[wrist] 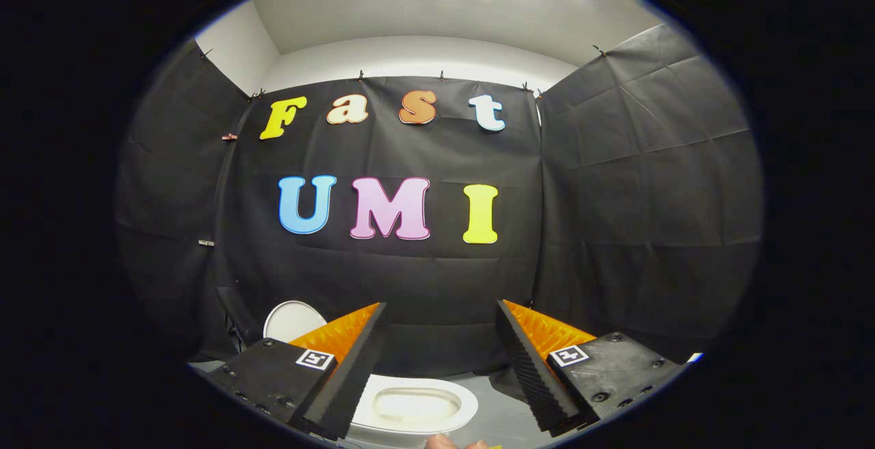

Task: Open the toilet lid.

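A white toilet (417, 404) stands low on the grey floor, below and between my two fingers, its oval seat ring and bowl showing from above. Beyond my left finger and left of the bowl, a white rounded panel (294, 319) stands upright against the black cloth; it looks like the raised lid, though its lower part is hidden by the finger. My gripper (441, 305) is open, its fingers spread wide with nothing between them, held above the toilet and touching nothing.
Black cloth walls (636, 196) close the booth at the back and on both sides. Grey floor (495, 415) lies to the right of the bowl. A person's fingertip (444, 441) shows just in front of the toilet.
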